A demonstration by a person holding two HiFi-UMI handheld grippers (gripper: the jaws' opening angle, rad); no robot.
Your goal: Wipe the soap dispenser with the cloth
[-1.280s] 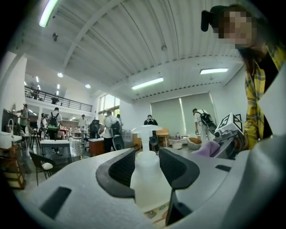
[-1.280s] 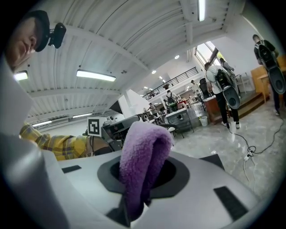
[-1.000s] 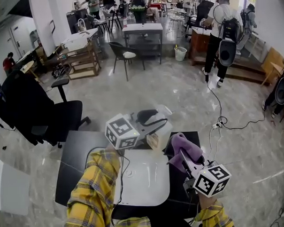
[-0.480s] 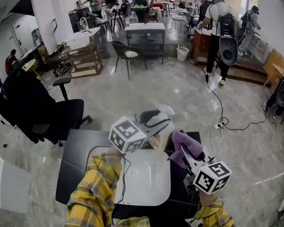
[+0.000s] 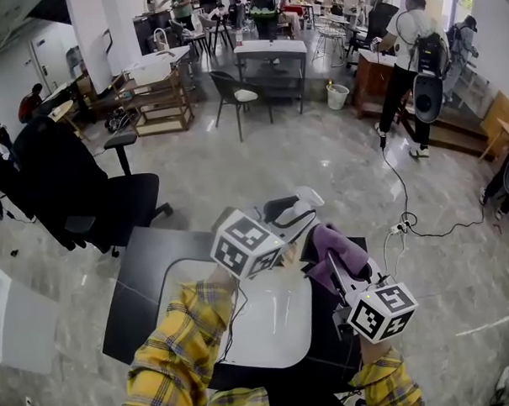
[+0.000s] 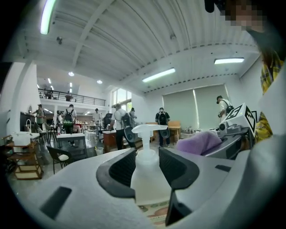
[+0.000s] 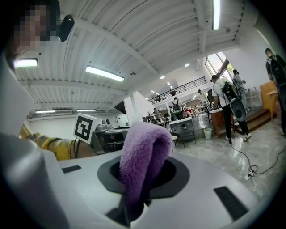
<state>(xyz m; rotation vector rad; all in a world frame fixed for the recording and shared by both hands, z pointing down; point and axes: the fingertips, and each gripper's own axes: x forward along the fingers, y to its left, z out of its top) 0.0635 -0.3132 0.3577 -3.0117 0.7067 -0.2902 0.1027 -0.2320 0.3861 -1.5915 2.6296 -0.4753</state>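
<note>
Soap dispenser held up in the left claw, cloth pinched in the right.
The left gripper (image 5: 282,222) is clamped on the shoulders of the soap dispenser (image 6: 145,176), which is lifted clear above the far edge of the table. It looks like a smooth, thin plastic bottle, probably light, slippery and a bit squashy, so the body below the neck is the place to hold, not the pump. Just beside it on the right is the purple cloth (image 5: 339,246), soft and floppy, nipped at its fold by the closed right gripper (image 7: 142,179); I cannot tell whether they touch. Below is a black table (image 5: 140,279) with a white tray (image 5: 268,323). A black chair (image 5: 86,197) stands at left on the glossy stone floor (image 5: 236,173), in a busy workshop.
</note>
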